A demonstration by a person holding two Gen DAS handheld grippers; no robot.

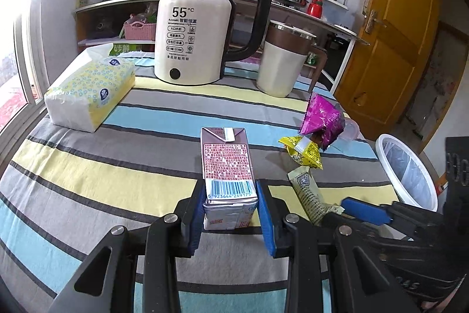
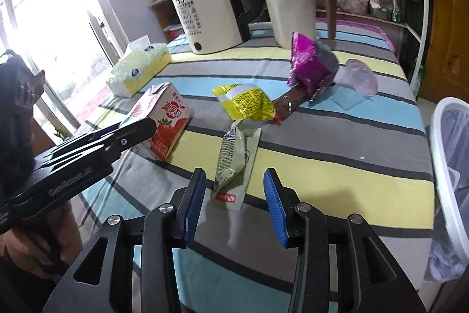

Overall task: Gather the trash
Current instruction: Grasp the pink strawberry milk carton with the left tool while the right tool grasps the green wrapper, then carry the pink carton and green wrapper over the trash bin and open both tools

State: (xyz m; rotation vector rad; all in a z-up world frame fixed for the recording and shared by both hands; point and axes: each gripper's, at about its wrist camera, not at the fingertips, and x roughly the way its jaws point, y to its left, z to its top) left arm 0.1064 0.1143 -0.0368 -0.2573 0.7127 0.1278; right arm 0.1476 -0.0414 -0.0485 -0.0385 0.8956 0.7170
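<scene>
A pink strawberry milk carton [image 1: 227, 166] lies on the striped tablecloth; it also shows in the right wrist view [image 2: 164, 119]. My left gripper [image 1: 231, 204] has its blue pads against both sides of the carton's near end. My right gripper [image 2: 234, 195] is open, with a pale green wrapper [image 2: 234, 163] lying between its fingertips; the wrapper also shows in the left wrist view [image 1: 307, 192]. A yellow wrapper [image 2: 246, 103] and a purple wrapper [image 2: 310, 63] lie beyond. A clear plastic cup [image 2: 359, 75] lies behind them.
A white bin [image 1: 407, 169] with a liner stands off the table's right edge, also in the right wrist view [image 2: 448, 166]. A kettle [image 1: 193, 31], a lidded jug [image 1: 281, 60] and a tissue pack [image 1: 91, 90] stand at the far side.
</scene>
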